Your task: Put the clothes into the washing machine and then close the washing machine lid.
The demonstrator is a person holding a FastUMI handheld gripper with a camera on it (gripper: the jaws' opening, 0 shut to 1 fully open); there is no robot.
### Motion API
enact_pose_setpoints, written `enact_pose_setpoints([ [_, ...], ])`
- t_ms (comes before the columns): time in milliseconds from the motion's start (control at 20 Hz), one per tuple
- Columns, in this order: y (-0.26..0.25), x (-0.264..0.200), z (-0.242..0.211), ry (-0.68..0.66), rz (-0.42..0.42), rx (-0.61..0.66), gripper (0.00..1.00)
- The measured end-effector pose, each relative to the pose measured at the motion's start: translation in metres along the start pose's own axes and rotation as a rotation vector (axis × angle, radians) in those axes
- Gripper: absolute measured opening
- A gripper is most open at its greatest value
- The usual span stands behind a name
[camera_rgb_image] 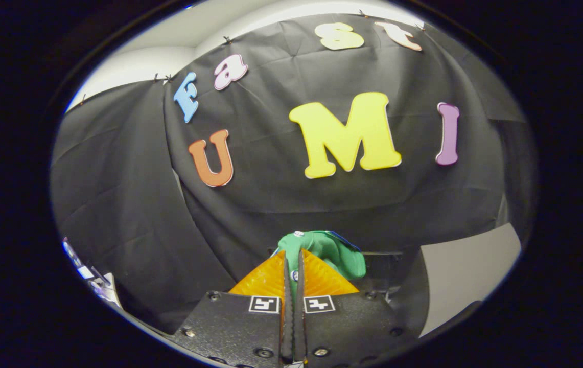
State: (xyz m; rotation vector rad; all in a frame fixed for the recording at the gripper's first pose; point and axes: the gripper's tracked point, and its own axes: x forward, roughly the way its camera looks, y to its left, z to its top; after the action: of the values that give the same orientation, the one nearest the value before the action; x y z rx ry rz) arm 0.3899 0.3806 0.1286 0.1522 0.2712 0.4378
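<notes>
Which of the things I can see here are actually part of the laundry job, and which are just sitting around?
Part of the job:
- green cloth, pinched between the fingers and bunched up just beyond them
- gripper, fingers shut on that cloth

Just lying about:
- grey panel, off to one side beyond the fingers
- small cluttered items on the opposite side, too blurred to identify

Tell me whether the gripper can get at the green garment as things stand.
Yes, it seems so: the gripper looks already shut on the green garment, which bunches between and just beyond the fingers, nothing in the way.
</notes>
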Motion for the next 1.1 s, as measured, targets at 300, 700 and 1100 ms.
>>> enact_pose_setpoints([
  [300,0.007,0.051,-0.061,0.090,0.009,0.000,0.04],
  [700,-0.019,0.120,-0.147,0.236,-0.047,0.034,0.04],
  [1100,-0.051,0.172,-0.228,0.384,-0.138,0.080,0.04],
])
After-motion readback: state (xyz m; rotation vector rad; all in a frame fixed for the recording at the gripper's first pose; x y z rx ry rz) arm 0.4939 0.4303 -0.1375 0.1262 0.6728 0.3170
